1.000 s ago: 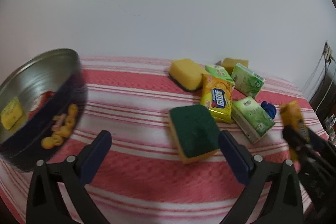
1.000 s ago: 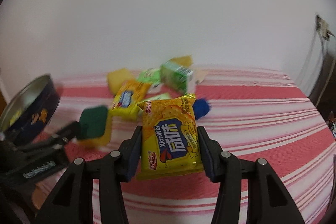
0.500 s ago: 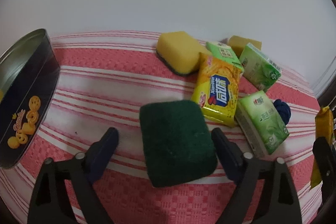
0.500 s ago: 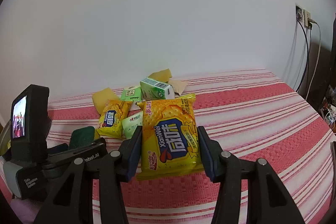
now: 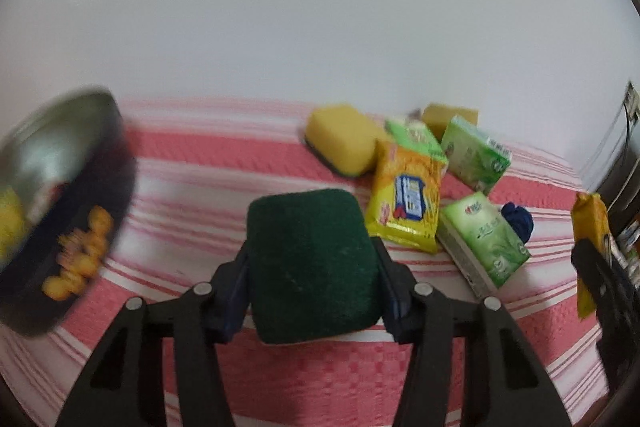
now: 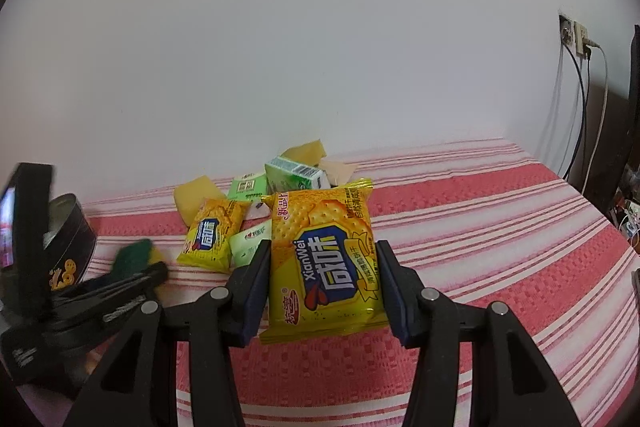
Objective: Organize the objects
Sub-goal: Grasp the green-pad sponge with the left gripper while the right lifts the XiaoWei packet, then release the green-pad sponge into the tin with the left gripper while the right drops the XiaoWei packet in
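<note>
The left gripper is closing its jaws on the green sponge, which sits between them above the striped cloth. The right gripper clamps a cracker packet. The tin is at nine o'clock from the sponge.

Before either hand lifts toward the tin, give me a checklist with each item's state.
1. Green sponge centred between the left gripper fingers: ok.
2. Left fingers done clamping: not ok, closing now.
3. Right gripper shut on the cracker packet: ok.
4. Tin open on top: ok.
5. Room left inside the tin: cannot tell, blurred.
6. Sponge free of the packet on the cloth: ok, a gap shows.
</note>
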The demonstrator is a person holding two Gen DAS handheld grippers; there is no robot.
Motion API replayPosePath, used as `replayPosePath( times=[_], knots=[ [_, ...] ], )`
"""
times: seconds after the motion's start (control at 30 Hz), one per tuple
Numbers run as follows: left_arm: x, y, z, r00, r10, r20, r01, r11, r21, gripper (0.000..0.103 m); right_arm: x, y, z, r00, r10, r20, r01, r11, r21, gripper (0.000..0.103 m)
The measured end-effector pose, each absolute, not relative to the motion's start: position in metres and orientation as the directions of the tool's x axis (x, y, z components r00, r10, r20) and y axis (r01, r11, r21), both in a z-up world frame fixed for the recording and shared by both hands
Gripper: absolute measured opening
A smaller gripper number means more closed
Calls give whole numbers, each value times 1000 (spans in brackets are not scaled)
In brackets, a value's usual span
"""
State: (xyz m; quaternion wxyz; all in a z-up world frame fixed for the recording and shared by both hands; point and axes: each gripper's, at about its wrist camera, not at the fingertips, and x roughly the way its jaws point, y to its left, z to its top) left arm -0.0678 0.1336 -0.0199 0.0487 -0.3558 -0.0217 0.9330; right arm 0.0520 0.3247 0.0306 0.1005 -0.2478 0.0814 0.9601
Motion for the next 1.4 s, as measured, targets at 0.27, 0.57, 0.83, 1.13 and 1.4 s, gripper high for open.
replayPosePath(
  times=[0.27, 0.57, 0.83, 1.13, 1.4],
  knots=[
    [-40, 116, 5, -856, 51, -514, -97, -993, 64, 53, 61, 330, 37, -879, 203, -431, -281, -951, 125, 53],
    [-34, 76, 10, -862, 60, -504, -94, -995, 43, 53, 71, 308, 45, -874, 335, -353, -371, -928, 37, 53],
    [-21, 32, 29, -876, 74, -477, -90, -996, 11, 53, 70, 270, 47, -881, 294, -370, -343, -936, 74, 53],
    [-23, -16, 43, -889, 39, -456, -39, -999, -9, 53, 52, 192, 58, -922, 173, -347, -216, -972, 90, 53],
    [-29, -71, 53, -896, -20, -444, 35, -999, -25, 53, 39, 124, 69, -948, 77, -309, -109, -990, 85, 53]
  ],
)
